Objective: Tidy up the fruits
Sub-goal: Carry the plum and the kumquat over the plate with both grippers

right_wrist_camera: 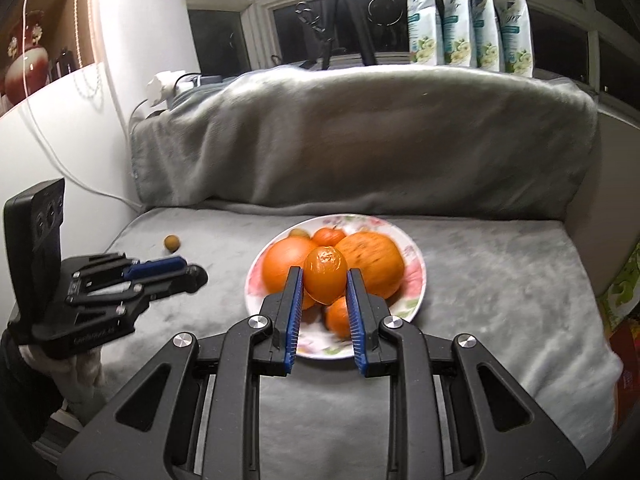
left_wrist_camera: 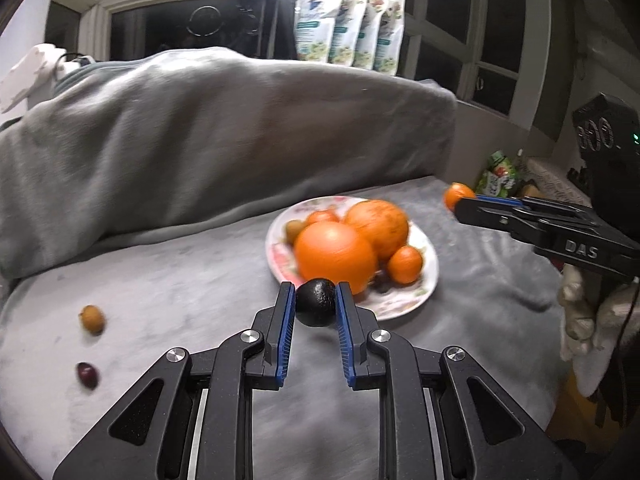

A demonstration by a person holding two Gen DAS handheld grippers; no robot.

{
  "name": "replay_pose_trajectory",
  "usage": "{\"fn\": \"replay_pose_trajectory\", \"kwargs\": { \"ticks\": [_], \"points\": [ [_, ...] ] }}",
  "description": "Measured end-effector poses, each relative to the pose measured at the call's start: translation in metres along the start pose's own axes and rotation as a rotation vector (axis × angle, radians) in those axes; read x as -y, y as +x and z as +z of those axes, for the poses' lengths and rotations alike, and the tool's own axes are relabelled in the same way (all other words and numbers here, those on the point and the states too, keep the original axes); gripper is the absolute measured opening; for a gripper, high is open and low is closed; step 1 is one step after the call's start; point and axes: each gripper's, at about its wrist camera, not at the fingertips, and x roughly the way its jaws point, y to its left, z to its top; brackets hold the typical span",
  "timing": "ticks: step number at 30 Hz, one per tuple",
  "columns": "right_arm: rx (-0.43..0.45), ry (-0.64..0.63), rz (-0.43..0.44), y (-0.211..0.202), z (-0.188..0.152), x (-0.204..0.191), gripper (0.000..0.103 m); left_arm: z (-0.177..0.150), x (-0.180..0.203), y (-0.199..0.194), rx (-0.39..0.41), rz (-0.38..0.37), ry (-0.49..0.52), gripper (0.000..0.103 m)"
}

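- Grey plush blanket [right_wrist_camera: 500,280] covers the seat, and the flowered plate [right_wrist_camera: 416,276] sits on it near the middle; everything below is placed from that plate.
- On the plate lie two large oranges [left_wrist_camera: 335,256], a small orange fruit [left_wrist_camera: 405,265] at their right, another small orange one [left_wrist_camera: 322,216] and a brownish one [left_wrist_camera: 294,230] at the far rim.
- Left gripper [left_wrist_camera: 316,300] hangs at the plate's near edge, its blue-padded jaws clamped on a dark round fruit [left_wrist_camera: 316,302].
- Right gripper [right_wrist_camera: 323,280] is above the plate's near half, jaws closed around a small orange kumquat [right_wrist_camera: 325,274]; seen from the left wrist it is to the plate's right, raised off the blanket.
- Left of the plate, well apart, a tan round fruit [left_wrist_camera: 93,319] and a dark red fruit [left_wrist_camera: 87,375] lie on the blanket.
- Behind the plate the blanket rises over a bulky backrest; four flowered pouches [right_wrist_camera: 468,16] stand on the sill beyond it, and a tripod [right_wrist_camera: 344,20] to their left.
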Motion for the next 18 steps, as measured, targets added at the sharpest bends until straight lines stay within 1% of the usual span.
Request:
{"fn": "replay_pose_trajectory", "kwargs": {
  "ticks": [2, 8, 12, 18],
  "points": [
    [0.003, 0.0, -0.012, 0.001, 0.003, 0.006, 0.022, 0.002, 0.007, 0.004, -0.002, -0.017, 0.001, 0.019],
    [-0.004, -0.012, -0.025, 0.013, 0.015, 0.02, 0.022, 0.007, 0.028, 0.014, -0.019, -0.044, 0.049, 0.019],
    [-0.02, -0.018, -0.037, 0.029, 0.025, 0.033, 0.022, 0.011, 0.036, 0.017, -0.011, -0.062, 0.056, 0.019],
    [-0.049, -0.023, -0.039, 0.051, 0.035, 0.044, 0.022, 0.012, 0.046, 0.028, -0.023, -0.078, 0.071, 0.019]
  ]
}}
